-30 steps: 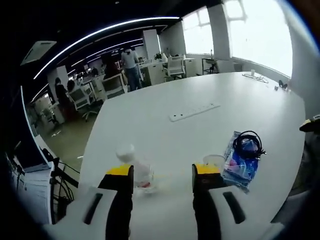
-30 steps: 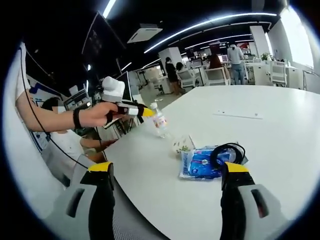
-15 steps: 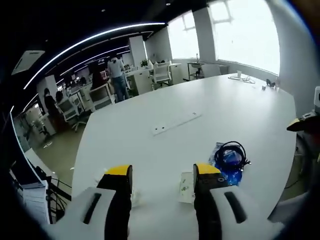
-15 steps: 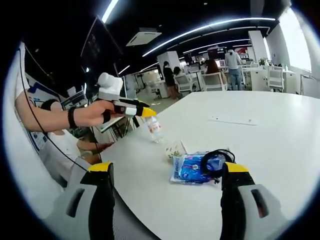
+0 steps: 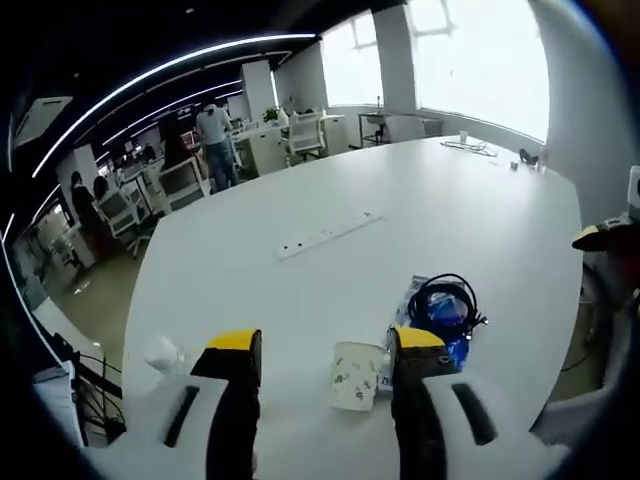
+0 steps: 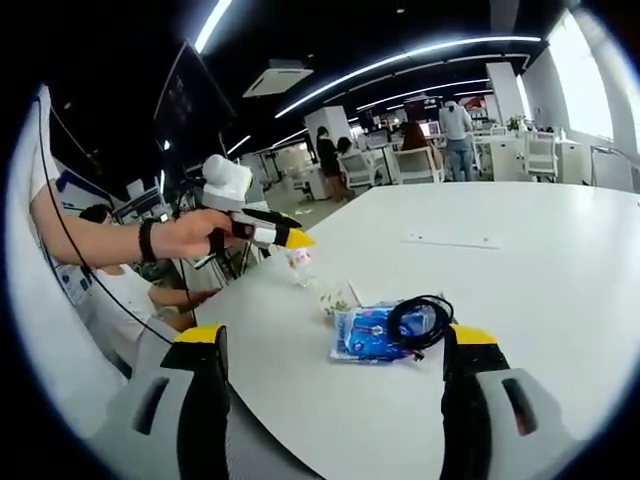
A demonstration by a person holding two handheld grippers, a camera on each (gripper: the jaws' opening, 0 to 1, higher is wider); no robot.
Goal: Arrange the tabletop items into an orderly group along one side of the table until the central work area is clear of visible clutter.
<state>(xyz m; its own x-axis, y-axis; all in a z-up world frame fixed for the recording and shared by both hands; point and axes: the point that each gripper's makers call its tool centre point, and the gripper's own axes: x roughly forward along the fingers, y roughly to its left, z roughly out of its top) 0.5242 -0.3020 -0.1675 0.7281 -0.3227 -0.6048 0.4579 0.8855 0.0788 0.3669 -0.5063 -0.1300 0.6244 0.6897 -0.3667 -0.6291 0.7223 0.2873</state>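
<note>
Left gripper (image 5: pixel 325 350) has swung off bottle (image 5: pixel 163 352), now at its 9 o'clock near bench (image 5: pixel 330 190) edge, onto paper cup (image 5: pixel 356 374); fingers spread, empty. Cup touches blue packet (image 5: pixel 455 335) under black cable coil (image 5: pixel 443 303). Right gripper (image 6: pixel 335 345) fingers spread, empty. Grouping barely begun. No legible writing.
</note>
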